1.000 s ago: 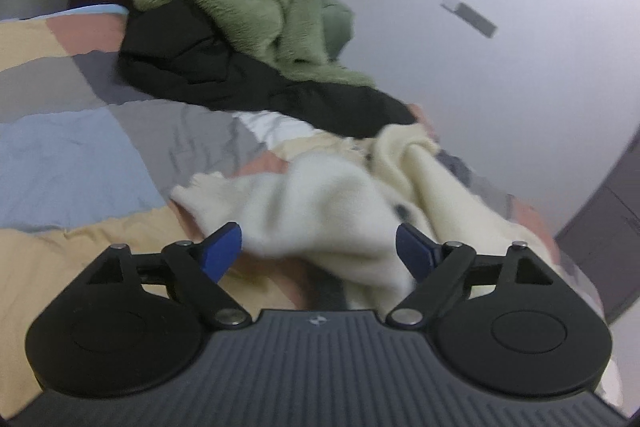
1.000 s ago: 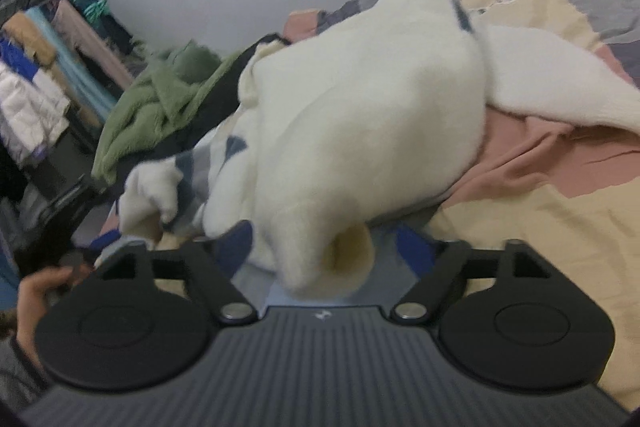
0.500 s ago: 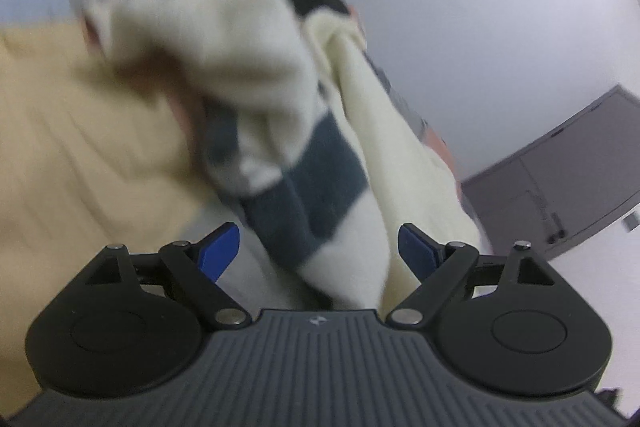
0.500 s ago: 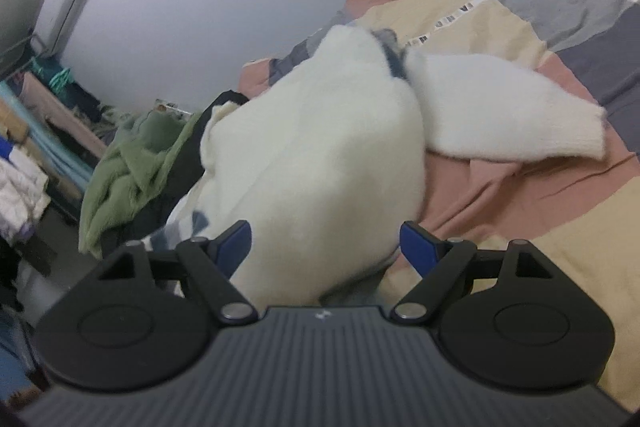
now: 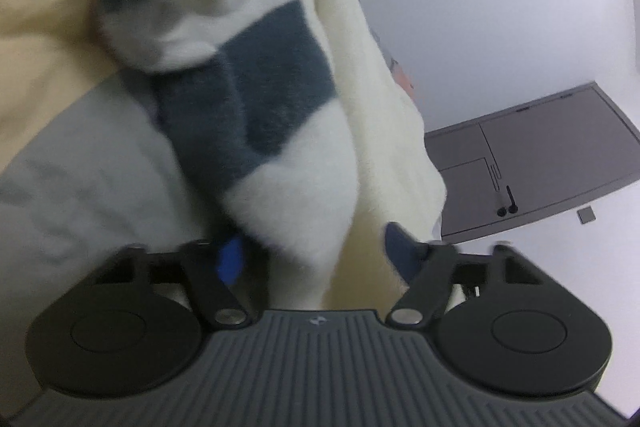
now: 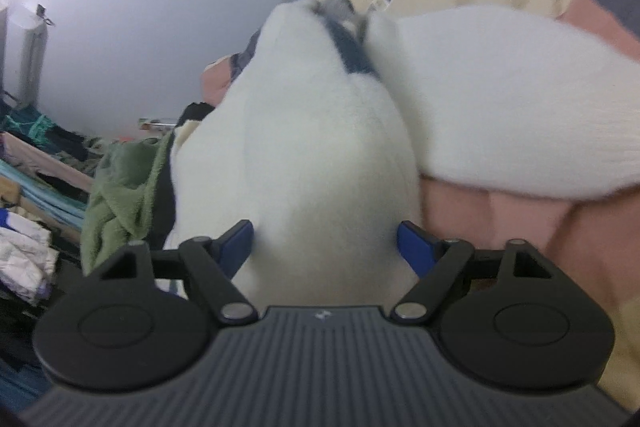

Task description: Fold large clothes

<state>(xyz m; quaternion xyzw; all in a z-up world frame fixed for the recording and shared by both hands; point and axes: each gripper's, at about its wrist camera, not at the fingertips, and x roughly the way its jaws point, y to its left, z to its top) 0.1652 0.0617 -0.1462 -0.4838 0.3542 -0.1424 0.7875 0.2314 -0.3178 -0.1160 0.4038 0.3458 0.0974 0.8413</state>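
The white fleece garment (image 6: 312, 147) fills the gap ahead of the right gripper (image 6: 325, 247), its bulk between the jaws, which have just been closing, and its sleeve (image 6: 500, 99) across the bed (image 6: 560, 227) to the right. A green blanket (image 6: 120, 187) and dark clothes block the bed's far left. Ahead of the left gripper (image 5: 310, 255), whose jaws were also closing, the navy-striped fold (image 5: 256, 99) blocks passage; bare grey bedcover (image 5: 80, 179) lies free to its left.

both claws, left claw (image 5: 310, 259) and right claw (image 6: 326, 247), have been closing around the sweater (image 6: 320, 147).

Each gripper (image 5: 312, 259) (image 6: 326, 247): ribbed black body, round black side discs, silver pivot screws, blue pads (image 6: 416, 247)
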